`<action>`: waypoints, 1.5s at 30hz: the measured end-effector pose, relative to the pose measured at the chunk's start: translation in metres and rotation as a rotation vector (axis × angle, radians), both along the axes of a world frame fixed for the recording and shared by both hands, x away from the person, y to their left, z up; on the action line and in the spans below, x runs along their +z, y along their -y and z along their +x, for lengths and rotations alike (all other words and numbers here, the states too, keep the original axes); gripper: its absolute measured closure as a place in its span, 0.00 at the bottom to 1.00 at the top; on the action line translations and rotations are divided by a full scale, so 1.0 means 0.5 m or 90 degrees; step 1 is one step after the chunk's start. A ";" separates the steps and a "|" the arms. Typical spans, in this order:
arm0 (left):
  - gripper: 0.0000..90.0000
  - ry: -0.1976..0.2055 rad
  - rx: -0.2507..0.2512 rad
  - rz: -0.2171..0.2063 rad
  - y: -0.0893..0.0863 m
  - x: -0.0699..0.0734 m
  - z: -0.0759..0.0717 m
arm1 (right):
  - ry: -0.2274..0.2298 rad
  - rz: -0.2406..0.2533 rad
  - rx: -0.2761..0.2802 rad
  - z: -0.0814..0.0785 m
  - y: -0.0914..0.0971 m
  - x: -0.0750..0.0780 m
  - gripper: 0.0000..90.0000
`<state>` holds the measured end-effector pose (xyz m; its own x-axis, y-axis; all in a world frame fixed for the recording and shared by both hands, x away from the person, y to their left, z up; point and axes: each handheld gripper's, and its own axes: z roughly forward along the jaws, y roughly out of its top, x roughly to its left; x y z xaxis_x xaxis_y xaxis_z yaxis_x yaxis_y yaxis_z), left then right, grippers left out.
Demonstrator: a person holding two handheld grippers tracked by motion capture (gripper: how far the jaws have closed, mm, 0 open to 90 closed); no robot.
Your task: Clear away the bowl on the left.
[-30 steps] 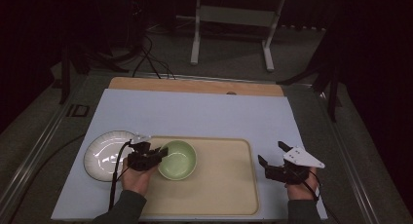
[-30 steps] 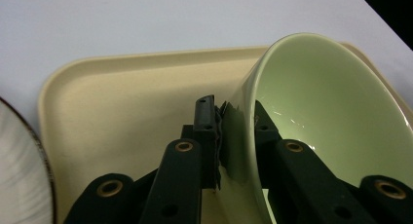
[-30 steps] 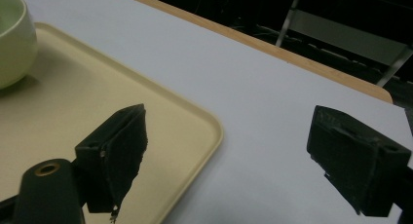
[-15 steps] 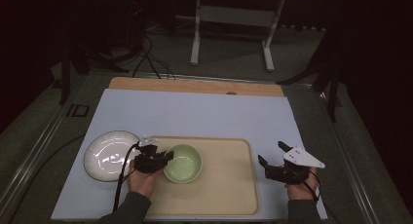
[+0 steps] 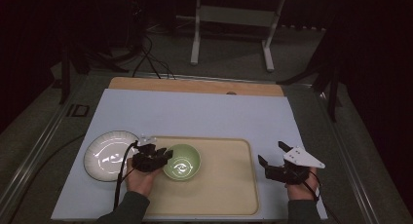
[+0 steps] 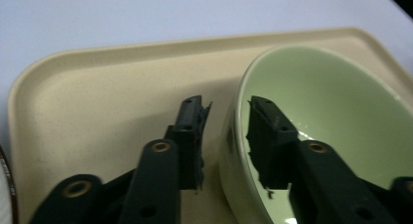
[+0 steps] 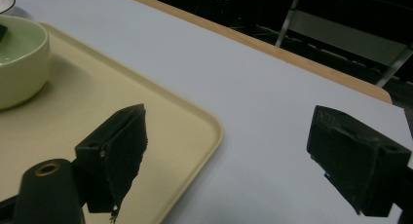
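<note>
Green bowl (image 6: 336, 131) sits on the beige tray (image 6: 97, 102), its near rim between the jaws of the left gripper (image 6: 226, 131), one jaw inside, one outside, not quite pinching. It looks glazed, rigid, slippery and breakable; the rim wall seems the best hold. Right gripper (image 7: 243, 156) hovers spread beside the tray's edge over the pale blue table cover (image 5: 195, 114). A white plate (image 5: 104, 153) lies behind the left gripper.
</note>
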<state>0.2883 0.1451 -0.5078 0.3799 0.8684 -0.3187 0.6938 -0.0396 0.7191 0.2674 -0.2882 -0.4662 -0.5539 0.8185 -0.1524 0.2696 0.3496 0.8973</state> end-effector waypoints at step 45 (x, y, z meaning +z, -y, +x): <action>0.45 0.138 0.096 0.060 -0.174 0.124 -0.060 | 0.004 0.015 -0.010 -0.003 0.008 0.003 0.16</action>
<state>0.2584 0.2321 -0.4456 0.2950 0.9421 -0.1596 0.5277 -0.0214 0.8492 0.2661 -0.2922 -0.4647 -0.5401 0.8305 -0.1363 0.2686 0.3236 0.9073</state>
